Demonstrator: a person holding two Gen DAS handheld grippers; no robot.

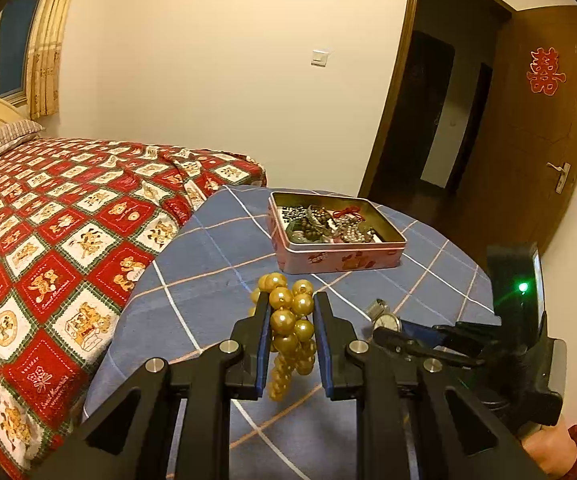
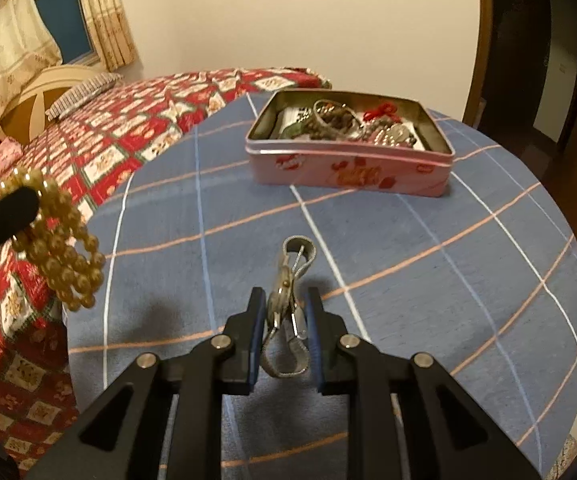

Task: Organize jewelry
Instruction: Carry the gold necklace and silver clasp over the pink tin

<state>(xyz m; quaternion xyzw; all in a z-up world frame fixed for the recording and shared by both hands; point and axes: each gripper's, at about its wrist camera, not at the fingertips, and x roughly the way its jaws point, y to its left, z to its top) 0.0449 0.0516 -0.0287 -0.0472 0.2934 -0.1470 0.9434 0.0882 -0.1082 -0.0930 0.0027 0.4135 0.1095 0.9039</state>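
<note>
Left gripper (image 1: 291,300) clamped on a bunched strand of large golden pearl beads (image 1: 288,320), lifted off the blue plaid tablecloth (image 1: 208,248). Right gripper (image 2: 286,300) closed on a silver wristwatch with mesh band (image 2: 286,280). Open pink rectangular tin (image 2: 348,168), holding mixed jewelry, sits ahead of both grippers.

Your left gripper (image 1: 291,300) is raised above the table, fingers pointing forward and slightly down, jaws closed partway and clamped on a bunch of gold beads (image 1: 290,320). Your right gripper (image 2: 285,298) sits lower and to the right of the left one, fingers angled toward the tabletop, jaws narrowed around a wristwatch (image 2: 286,292) standing on edge between the blue pads (image 2: 312,312)
</note>
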